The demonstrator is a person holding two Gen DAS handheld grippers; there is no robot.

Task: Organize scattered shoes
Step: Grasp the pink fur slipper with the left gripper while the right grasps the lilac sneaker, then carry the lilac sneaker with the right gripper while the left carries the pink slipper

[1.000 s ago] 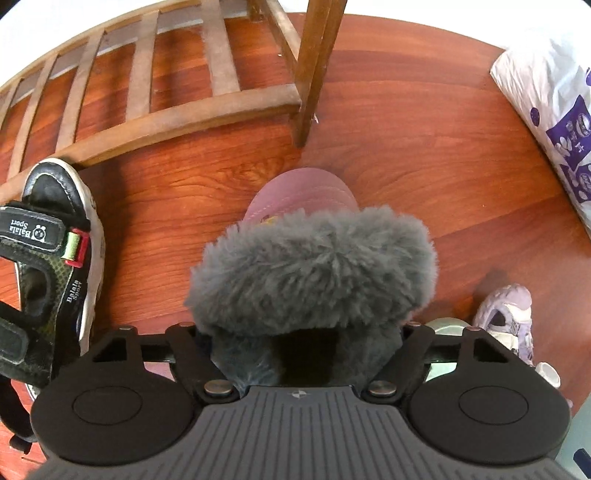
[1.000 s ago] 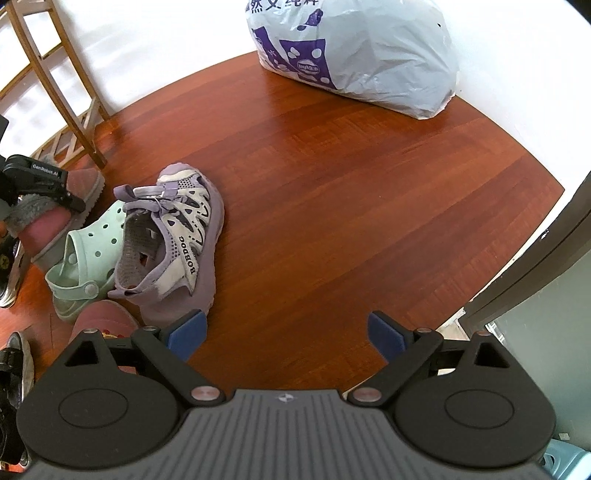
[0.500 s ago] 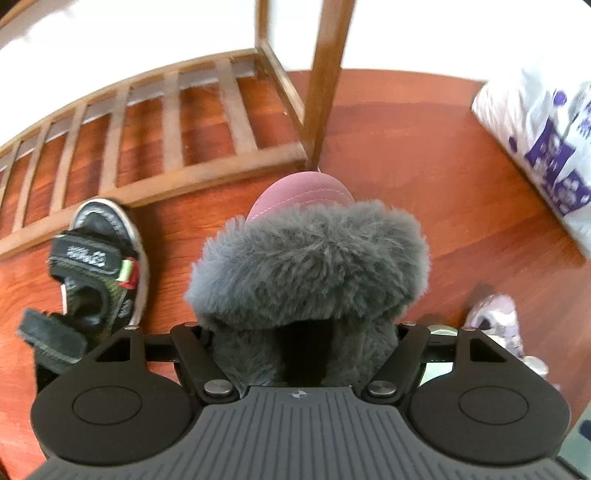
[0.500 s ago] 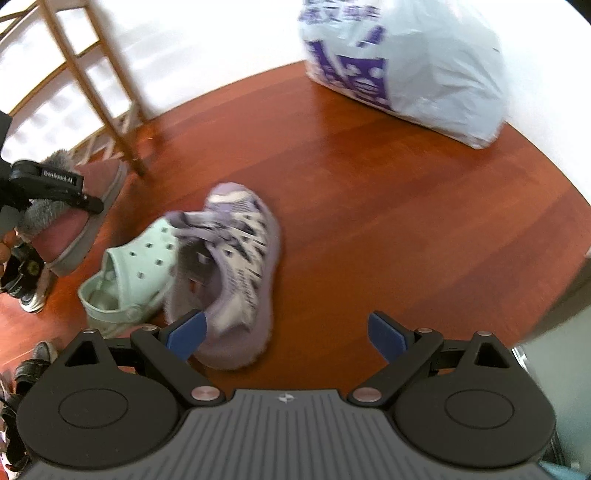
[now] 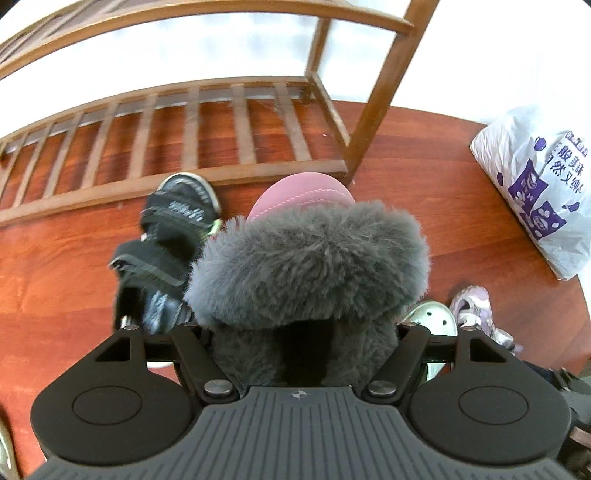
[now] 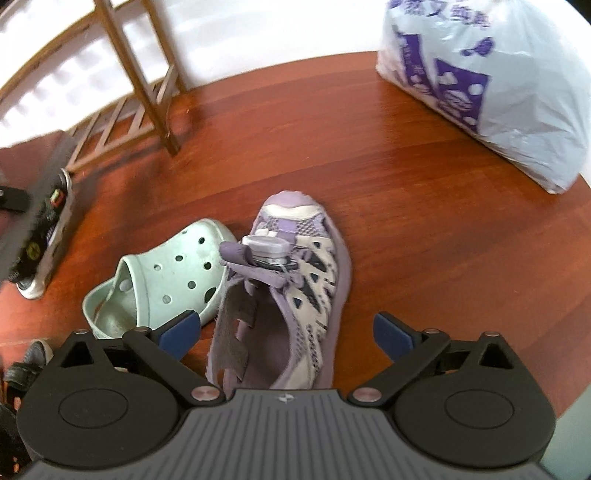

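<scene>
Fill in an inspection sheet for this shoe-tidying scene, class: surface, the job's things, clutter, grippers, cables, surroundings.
Surface: red-brown wooden floor, bare where visible.
Job's things: pink fur-lined boot held by its collar; black strap sandal beside it; mint clog touching purple mesh sandal on the floor.
Clutter: white plastic bag with purple print by the wall.
Grippers: left gripper shut on the boot; right gripper open above the purple sandal.
Cables: nothing seen.
Surroundings: slatted wooden shoe rack, lower shelf holds nothing; white wall.
</scene>
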